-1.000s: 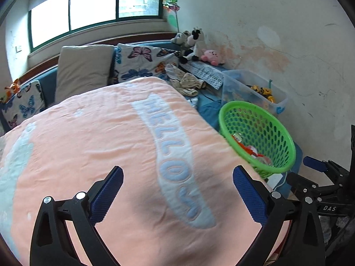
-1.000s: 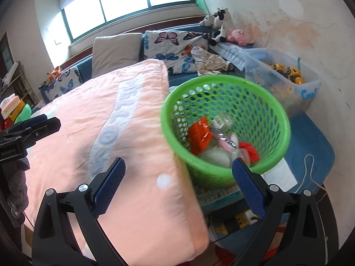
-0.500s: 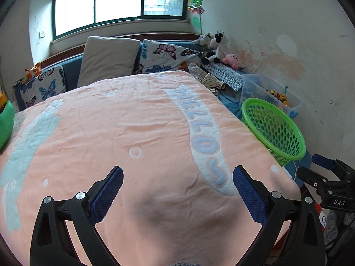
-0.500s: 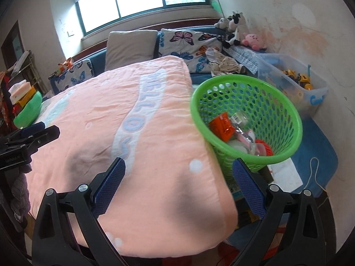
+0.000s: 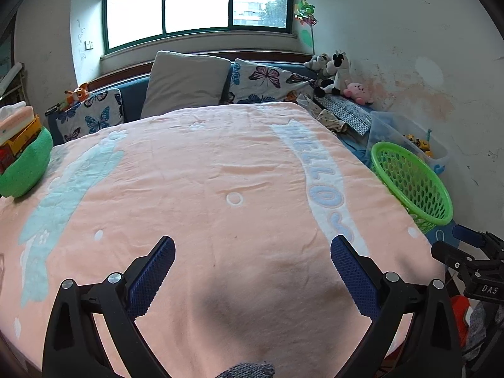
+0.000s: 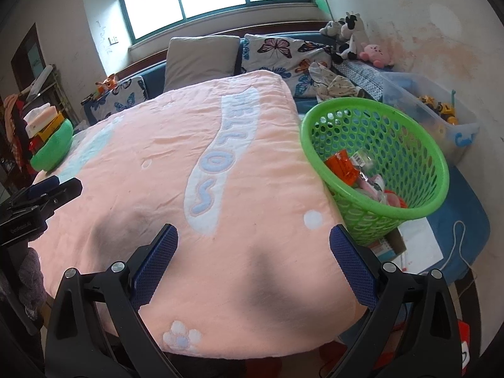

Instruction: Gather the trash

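Above the pink blanket (image 5: 195,195), the left gripper (image 5: 252,253) is hovering with its fingers spread wide, gripping nothing, the green basket (image 5: 419,186) sitting off the bed's right edge. In the right wrist view, the right gripper (image 6: 254,241) is likewise gaping empty over the blanket, while the basket (image 6: 419,157) beside it is holding trash (image 6: 345,167).

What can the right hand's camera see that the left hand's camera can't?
Only the right wrist view looks down into the green basket, so it shows the trash inside, such as the orange wrapper, and the flower patch on the blanket's near edge. Only the left wrist view shows the whole window. Both show the pink blanket, the basket, the butterfly pillows, and each other's open gripper: right gripper, left gripper.
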Demonstrator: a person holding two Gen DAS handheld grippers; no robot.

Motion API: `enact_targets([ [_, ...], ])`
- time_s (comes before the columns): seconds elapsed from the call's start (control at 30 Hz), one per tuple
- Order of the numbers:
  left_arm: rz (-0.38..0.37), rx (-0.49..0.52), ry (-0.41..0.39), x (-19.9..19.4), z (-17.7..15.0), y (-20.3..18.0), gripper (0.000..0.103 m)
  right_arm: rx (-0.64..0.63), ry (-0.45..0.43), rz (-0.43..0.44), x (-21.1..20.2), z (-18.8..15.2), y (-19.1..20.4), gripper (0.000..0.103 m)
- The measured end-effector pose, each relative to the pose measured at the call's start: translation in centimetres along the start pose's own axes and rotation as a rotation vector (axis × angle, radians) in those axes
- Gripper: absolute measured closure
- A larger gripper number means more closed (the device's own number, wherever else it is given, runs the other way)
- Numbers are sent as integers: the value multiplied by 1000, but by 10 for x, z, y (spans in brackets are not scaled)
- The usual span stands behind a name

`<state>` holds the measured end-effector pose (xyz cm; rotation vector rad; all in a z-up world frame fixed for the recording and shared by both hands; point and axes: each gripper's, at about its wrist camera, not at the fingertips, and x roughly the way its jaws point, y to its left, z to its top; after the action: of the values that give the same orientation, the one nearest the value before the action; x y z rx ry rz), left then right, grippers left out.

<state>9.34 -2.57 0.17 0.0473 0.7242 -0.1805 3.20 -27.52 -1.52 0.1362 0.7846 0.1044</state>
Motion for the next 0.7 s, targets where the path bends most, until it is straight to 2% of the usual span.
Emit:
enact_targets([
  [0.7,55,5,-21,-11,-11,4,7,-6,0,9,-4,-2,9,7],
])
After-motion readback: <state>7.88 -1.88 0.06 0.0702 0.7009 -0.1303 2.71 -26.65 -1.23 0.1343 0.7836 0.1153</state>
